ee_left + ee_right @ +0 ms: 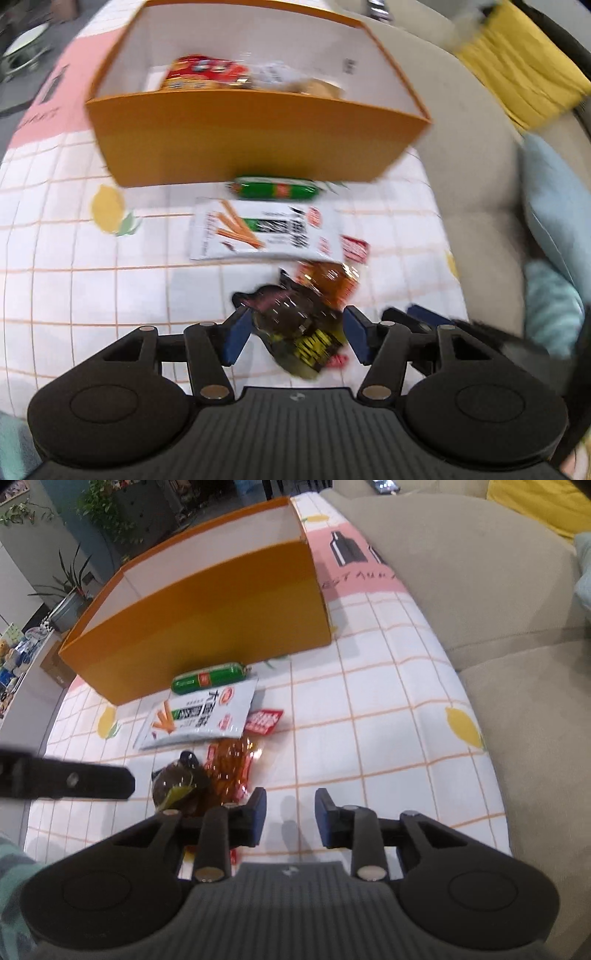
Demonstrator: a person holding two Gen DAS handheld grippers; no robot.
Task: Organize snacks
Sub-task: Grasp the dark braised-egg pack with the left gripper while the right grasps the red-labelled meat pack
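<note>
Snacks lie on a bench covered with a white grid-pattern cloth point(388, 709) printed with lemons and a pink panel. An orange box point(258, 144) with white inner walls stands at the far side; the left wrist view shows a red packet point(205, 72) and other wrapped items already inside it. Just in front of its near wall lies a green sausage stick point(208, 678), and touching that on the near side is a white pouch point(201, 716) with carrot-coloured sticks printed on it. A small red sachet point(264, 720) sits at the pouch's right corner, and nearer still lies a clear packet of orange-red strips point(231, 766).

Nearest is a dark packet point(299, 325) with a yellow label, blurred in the left wrist view. The left gripper point(295, 334) straddles it, blue-padded fingers point(236, 338) spread apart on either side; the pads do not appear to press it. In the right wrist view one of that gripper's fingers shows as a black bar just left of the dark packet.

The right gripper point(290, 818) hangs over bare cloth to the right of the snacks, its fingers parted with nothing between them. A beige sofa point(498, 609) runs along the right side of the bench.
</note>
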